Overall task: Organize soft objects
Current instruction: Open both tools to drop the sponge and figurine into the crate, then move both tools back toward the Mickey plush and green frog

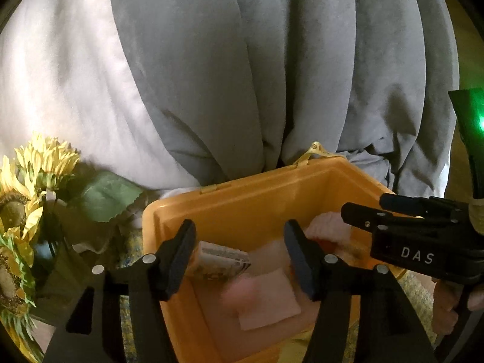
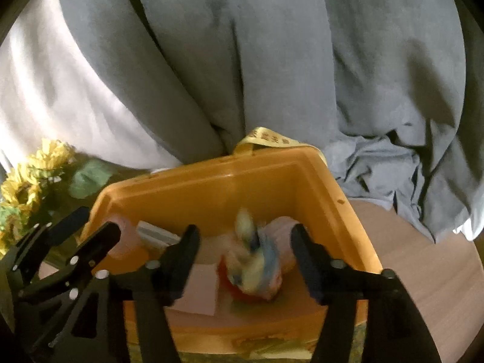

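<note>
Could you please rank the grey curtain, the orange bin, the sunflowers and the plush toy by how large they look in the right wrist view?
1. grey curtain
2. orange bin
3. sunflowers and plush toy look alike; the toy is nearer and blurred, so unranked.

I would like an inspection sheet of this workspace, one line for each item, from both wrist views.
Surface: round brown wooden table, bare at the right.
Job's things: orange plastic bin holds a blurred multicoloured soft toy, a flat pink cloth and a pale pink roll.
Clutter: striped packet in the bin; yellow artificial sunflowers.
Grippers: left claw and right claw open above the bin, holding nothing.
Cables: nothing seen.
Surroundings: grey curtain, white curtain.
</note>
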Motion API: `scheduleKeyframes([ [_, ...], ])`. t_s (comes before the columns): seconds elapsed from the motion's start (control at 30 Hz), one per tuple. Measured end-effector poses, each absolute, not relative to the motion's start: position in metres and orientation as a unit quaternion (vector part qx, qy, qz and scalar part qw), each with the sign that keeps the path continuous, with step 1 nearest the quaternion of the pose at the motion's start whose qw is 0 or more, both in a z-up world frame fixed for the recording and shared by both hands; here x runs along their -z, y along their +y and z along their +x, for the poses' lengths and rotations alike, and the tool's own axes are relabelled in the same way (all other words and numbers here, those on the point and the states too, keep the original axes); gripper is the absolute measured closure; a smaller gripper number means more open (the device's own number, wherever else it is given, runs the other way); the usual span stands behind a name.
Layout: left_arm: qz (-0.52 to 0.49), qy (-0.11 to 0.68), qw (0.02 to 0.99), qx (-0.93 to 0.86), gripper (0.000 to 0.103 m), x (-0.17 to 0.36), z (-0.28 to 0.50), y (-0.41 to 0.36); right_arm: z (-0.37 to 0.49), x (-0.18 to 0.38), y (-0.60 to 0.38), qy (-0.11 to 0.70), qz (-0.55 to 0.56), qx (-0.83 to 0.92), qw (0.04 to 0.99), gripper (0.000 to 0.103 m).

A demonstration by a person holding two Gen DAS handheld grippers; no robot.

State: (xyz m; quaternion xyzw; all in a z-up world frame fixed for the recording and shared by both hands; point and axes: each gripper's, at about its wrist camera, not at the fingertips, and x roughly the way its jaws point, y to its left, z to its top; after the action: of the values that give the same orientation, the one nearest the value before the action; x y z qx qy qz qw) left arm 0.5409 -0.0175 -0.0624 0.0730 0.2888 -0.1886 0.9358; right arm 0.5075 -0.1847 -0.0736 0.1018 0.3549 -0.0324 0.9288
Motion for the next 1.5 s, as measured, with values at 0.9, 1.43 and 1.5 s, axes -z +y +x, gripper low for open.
scheduleKeyframes([
  [0.9, 0.04, 0.216, 0.958, 0.186, 0.017, -0.003, 0.434, 0.009, 0.394, 0.017, -0.176, 0.279, 0.084, 0.078, 0.953, 0.027],
  [1.43, 0.069, 0.188, 0.965, 0.167, 0.015, -0.016, 0.361, 0.002, 0.325, -0.004, -0.178, 0.243, 0.061, 0.083, 0.964, 0.027],
  [1.5, 0.071, 0.192, 0.966, 0.157, 0.014, -0.014, 0.352, -0.001, 0.32, -0.001, -0.18, 0.245, 0.059, 0.076, 0.965, 0.027],
])
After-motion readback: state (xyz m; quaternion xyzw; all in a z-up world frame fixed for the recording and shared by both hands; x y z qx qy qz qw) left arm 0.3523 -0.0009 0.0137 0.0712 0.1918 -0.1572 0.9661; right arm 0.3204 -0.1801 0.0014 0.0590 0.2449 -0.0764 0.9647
